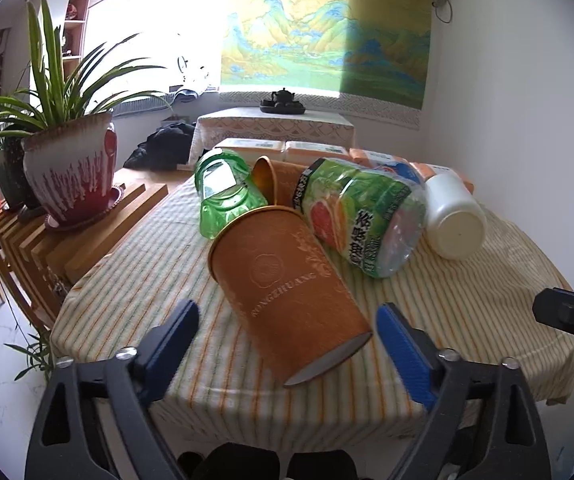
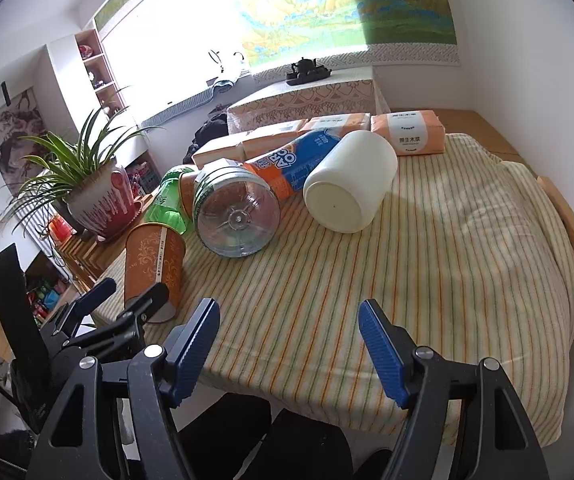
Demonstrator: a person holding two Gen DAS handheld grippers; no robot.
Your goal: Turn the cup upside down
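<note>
An orange paper cup (image 1: pixel 287 280) with gold print lies on its side on the striped cloth, its base toward me and its mouth toward the bottles. My left gripper (image 1: pixel 287 320) is open, its blue pads on either side of the cup's base end without touching it. The cup also shows in the right wrist view (image 2: pixel 155 264), at the left, with the left gripper (image 2: pixel 127 300) around it. My right gripper (image 2: pixel 289 332) is open and empty above the near edge of the cloth, to the right of the cup. A second orange cup (image 1: pixel 271 180) lies behind, between the bottles.
A green bottle (image 1: pixel 223 192), a clear bottle with a green label (image 1: pixel 359 216) and a white jar (image 1: pixel 453 220) lie behind the cup. Orange tissue packs (image 2: pixel 407 132) line the back. A potted plant (image 1: pixel 71 168) stands on a wooden rack at left.
</note>
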